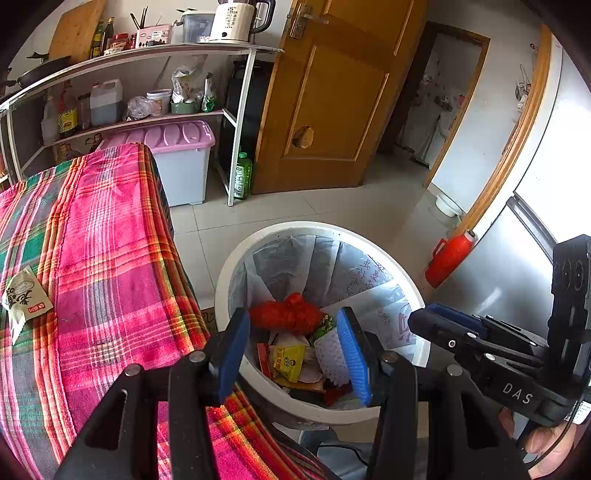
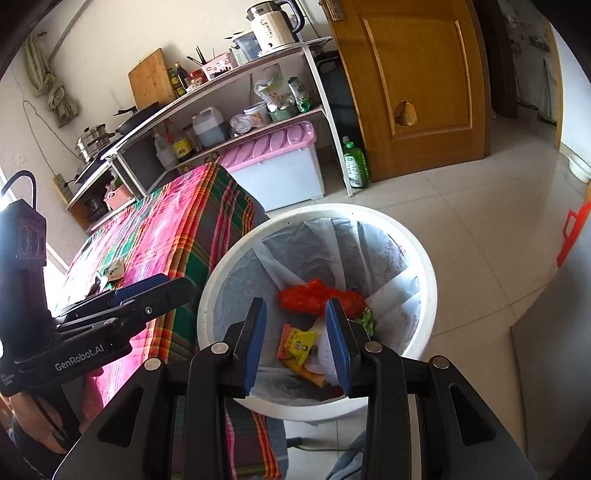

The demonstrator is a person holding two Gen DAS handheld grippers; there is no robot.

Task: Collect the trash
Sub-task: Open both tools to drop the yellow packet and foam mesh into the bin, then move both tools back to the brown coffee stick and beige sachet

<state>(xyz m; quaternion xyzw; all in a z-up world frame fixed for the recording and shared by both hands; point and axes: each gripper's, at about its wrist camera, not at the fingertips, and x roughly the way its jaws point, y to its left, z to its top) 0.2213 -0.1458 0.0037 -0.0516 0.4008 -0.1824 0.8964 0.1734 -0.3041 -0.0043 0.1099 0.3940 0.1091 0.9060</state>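
Note:
A white trash bin point(image 1: 229, 273) point(image 2: 428, 280) with a clear liner stands on the floor beside the table. Inside lie a red bag point(image 1: 286, 312) point(image 2: 314, 295), a yellow wrapper point(image 1: 290, 360) point(image 2: 301, 343) and white foam netting point(image 1: 330, 354). My left gripper point(image 1: 295, 352) is open and empty above the bin's near rim; it also shows in the right wrist view point(image 2: 173, 286). My right gripper point(image 2: 297, 341) is open and empty over the bin; it also shows in the left wrist view point(image 1: 424, 317). A beige sachet point(image 1: 22, 297) point(image 2: 114, 271) lies on the pink plaid tablecloth point(image 1: 110, 258) point(image 2: 177, 229).
A shelf rack point(image 1: 236, 122) with bottles and a kettle point(image 1: 236, 18) stands behind, with a pink-lidded storage box point(image 1: 177, 155) under it. A green bottle point(image 1: 242, 175) and wooden door point(image 1: 332, 103) are beyond. A red thermos point(image 1: 448, 256) stands by the fridge point(image 1: 517, 258).

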